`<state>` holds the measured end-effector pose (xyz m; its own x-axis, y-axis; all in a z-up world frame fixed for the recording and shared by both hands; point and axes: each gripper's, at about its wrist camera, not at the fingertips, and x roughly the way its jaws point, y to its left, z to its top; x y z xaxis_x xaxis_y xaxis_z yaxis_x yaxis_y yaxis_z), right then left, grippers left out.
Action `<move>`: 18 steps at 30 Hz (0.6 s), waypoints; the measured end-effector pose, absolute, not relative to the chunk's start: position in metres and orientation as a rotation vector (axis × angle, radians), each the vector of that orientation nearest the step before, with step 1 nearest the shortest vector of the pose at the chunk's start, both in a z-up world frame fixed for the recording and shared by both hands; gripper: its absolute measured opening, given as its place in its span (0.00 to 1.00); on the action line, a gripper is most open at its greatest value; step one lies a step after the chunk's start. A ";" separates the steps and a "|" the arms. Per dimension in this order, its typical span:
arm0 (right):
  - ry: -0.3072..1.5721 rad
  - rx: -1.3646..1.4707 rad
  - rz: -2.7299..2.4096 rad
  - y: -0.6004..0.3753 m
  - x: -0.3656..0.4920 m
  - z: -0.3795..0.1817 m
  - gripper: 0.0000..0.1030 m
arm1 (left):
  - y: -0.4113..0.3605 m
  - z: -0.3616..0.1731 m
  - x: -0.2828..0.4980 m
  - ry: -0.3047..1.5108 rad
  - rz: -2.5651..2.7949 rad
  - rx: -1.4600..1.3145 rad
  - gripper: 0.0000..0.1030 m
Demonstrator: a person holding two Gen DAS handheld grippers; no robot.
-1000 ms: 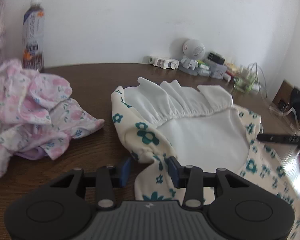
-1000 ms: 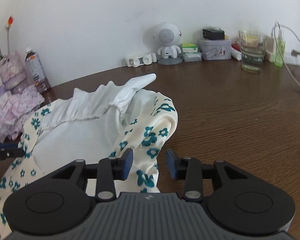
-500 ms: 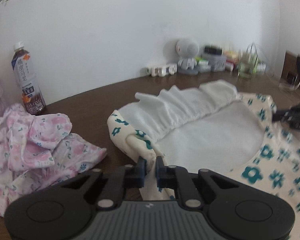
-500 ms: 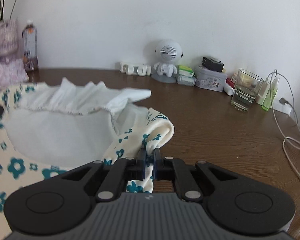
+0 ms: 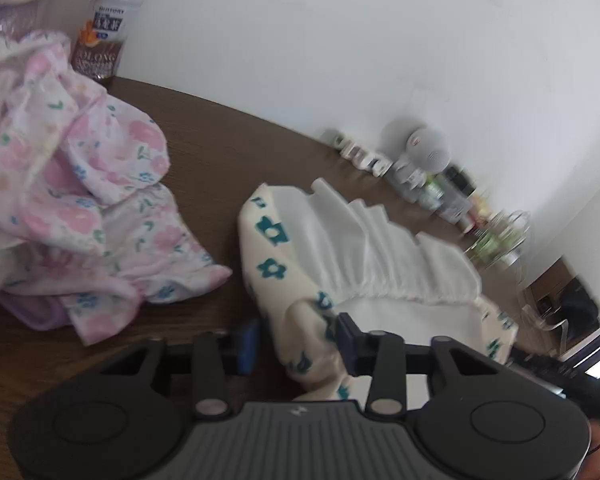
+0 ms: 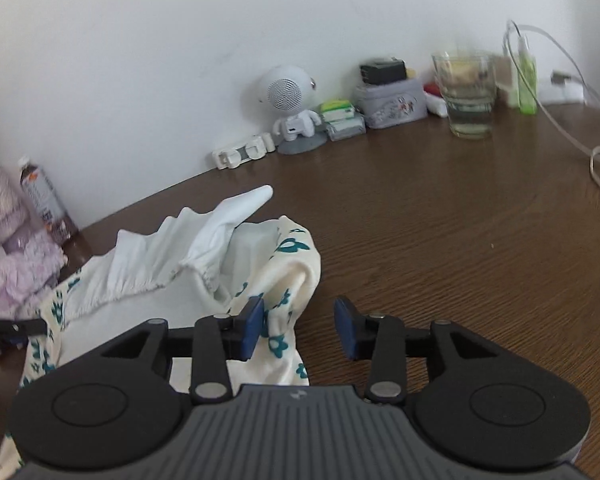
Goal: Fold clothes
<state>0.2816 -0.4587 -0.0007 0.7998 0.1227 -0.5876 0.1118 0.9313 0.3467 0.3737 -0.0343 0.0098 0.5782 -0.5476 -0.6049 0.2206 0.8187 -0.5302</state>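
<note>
While the pink floral heap (image 5: 60,184) left of the cream flowered garment (image 5: 284,248) lies crumpled and untouched, that garment sits mid-table (image 6: 440,240), only partly folded. The left gripper (image 5: 298,340) is opening, cloth between its pads, apparently released. The right gripper (image 6: 300,328) is opening too, a fold brushing its left pad. Most folding remains.

Plain white wall (image 6: 180,60) behind dark wood-grain table (image 6: 460,240); soft daylight.
</note>
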 end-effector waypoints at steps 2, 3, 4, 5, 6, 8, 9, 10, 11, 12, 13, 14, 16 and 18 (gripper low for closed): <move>0.669 0.432 0.029 -0.462 0.288 -0.008 0.38 | -0.037 0.007 0.378 0.842 -0.496 -0.445 0.08; 0.674 0.442 0.048 -0.461 0.290 -0.010 0.37 | -0.042 0.009 0.376 0.828 -0.496 -0.397 0.07; 0.676 0.440 0.069 -0.459 0.291 -0.011 0.24 | -0.048 0.012 0.375 0.811 -0.495 -0.345 0.06; 0.672 0.422 0.082 -0.455 0.292 -0.011 0.12 | -0.055 0.018 0.368 0.773 -0.486 -0.256 0.06; 0.664 0.386 0.085 -0.450 0.291 -0.008 0.07 | -0.062 0.025 0.362 0.735 -0.477 -0.168 0.06; 0.635 0.254 0.047 -0.438 0.287 0.001 0.06 | -0.074 0.037 0.349 0.660 -0.448 -0.013 0.05; 0.620 0.183 0.022 -0.433 0.284 0.007 0.06 | -0.080 0.037 0.346 0.639 -0.431 0.046 0.05; 0.609 0.114 -0.002 -0.426 0.283 0.009 0.06 | -0.086 0.037 0.343 0.619 -0.413 0.106 0.05; 0.603 0.047 -0.022 -0.419 0.283 0.008 0.06 | -0.093 0.036 0.340 0.600 -0.395 0.163 0.05; 0.597 -0.019 -0.043 -0.412 0.283 0.007 0.06 | -0.099 0.030 0.341 0.604 -0.377 0.200 0.06; 0.599 -0.065 -0.055 -0.406 0.284 0.004 0.06 | -0.103 0.024 0.342 0.609 -0.373 0.224 0.07; 0.613 -0.086 -0.056 -0.404 0.287 -0.001 0.06 | -0.105 0.018 0.343 0.620 -0.380 0.245 0.08; 0.632 -0.117 -0.057 -0.399 0.290 -0.009 0.07 | -0.099 0.021 0.343 0.622 -0.378 0.204 0.15; 0.620 -0.096 -0.057 -0.403 0.288 -0.006 0.09 | -0.092 0.023 0.342 0.624 -0.376 0.164 0.28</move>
<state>0.2882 -0.4026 -0.0059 0.8125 -0.0818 -0.5771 0.0242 0.9940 -0.1067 0.3424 -0.0923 0.0230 0.7465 -0.2934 -0.5971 0.3909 0.9197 0.0368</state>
